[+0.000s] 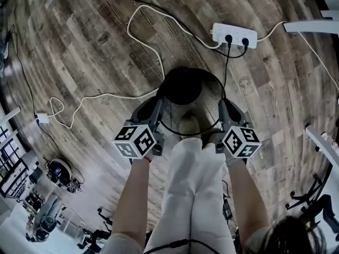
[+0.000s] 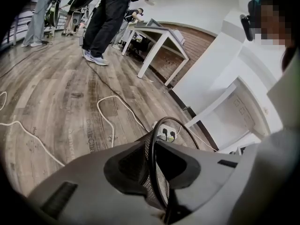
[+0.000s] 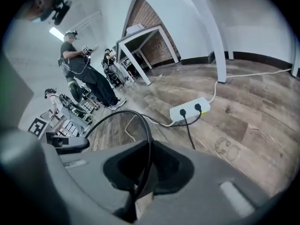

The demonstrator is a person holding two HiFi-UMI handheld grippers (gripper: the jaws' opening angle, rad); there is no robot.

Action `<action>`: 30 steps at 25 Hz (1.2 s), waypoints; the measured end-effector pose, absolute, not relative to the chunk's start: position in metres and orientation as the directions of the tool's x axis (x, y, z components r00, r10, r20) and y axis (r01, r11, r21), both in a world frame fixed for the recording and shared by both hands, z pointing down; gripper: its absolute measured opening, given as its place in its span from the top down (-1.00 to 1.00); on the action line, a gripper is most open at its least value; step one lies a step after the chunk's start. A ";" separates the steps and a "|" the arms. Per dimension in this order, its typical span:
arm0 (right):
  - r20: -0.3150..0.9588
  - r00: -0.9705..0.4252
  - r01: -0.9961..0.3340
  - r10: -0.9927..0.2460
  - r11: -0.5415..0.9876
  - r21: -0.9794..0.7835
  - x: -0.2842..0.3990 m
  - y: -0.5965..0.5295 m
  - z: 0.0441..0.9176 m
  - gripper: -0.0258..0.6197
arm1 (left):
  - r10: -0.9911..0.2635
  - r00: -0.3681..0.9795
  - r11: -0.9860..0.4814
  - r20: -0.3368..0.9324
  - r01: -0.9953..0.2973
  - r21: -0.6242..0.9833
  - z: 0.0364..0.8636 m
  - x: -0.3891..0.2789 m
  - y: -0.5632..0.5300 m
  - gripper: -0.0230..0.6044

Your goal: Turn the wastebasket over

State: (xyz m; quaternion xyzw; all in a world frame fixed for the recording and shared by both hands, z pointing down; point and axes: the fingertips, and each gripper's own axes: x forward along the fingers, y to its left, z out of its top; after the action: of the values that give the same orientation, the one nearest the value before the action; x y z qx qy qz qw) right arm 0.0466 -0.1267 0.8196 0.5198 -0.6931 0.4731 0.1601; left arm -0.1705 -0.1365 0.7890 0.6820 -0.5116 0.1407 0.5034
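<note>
The wastebasket (image 1: 183, 89) is a black wire-mesh bin, seen from above with its mouth facing the head camera and its dark base toward the far side. My left gripper (image 1: 159, 103) is shut on the rim's left side. My right gripper (image 1: 223, 106) is shut on the rim's right side. In the left gripper view the rim wire (image 2: 151, 161) runs between the jaws of the left gripper (image 2: 154, 175), with mesh on both sides. In the right gripper view the rim (image 3: 149, 137) passes between the jaws of the right gripper (image 3: 144, 172). A shoe shows through the mesh.
A white power strip (image 1: 234, 35) with two black plugs lies on the wood floor beyond the bin, and white cable (image 1: 143, 33) loops to the left. White trouser legs (image 1: 190, 184) stand right behind the bin. White tables (image 2: 159, 36), standing people and equipment (image 1: 58, 173) surround the area.
</note>
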 end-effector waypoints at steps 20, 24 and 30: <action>0.700 -0.384 -0.904 -0.602 0.090 -0.418 0.073 -0.141 0.811 0.83 | -0.506 0.412 0.010 0.758 -0.876 0.483 0.816 -0.141 -0.137 0.73; 0.700 -0.387 -0.903 -0.601 0.094 -0.418 0.070 -0.141 0.810 0.82 | -0.505 0.403 -0.002 0.763 -0.885 0.466 0.815 -0.143 -0.136 0.73; 0.693 -0.397 -0.907 -0.601 0.143 -0.396 0.063 -0.140 0.807 0.56 | -0.551 0.333 -0.003 0.765 -0.918 0.397 0.808 -0.150 -0.137 0.72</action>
State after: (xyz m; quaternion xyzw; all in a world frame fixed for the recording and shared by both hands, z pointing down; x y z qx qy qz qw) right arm 0.0627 -0.1401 0.8068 0.5152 -0.7319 0.4038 0.1893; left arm -0.1496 -0.1367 0.8082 0.6787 -0.5410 0.2023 0.4536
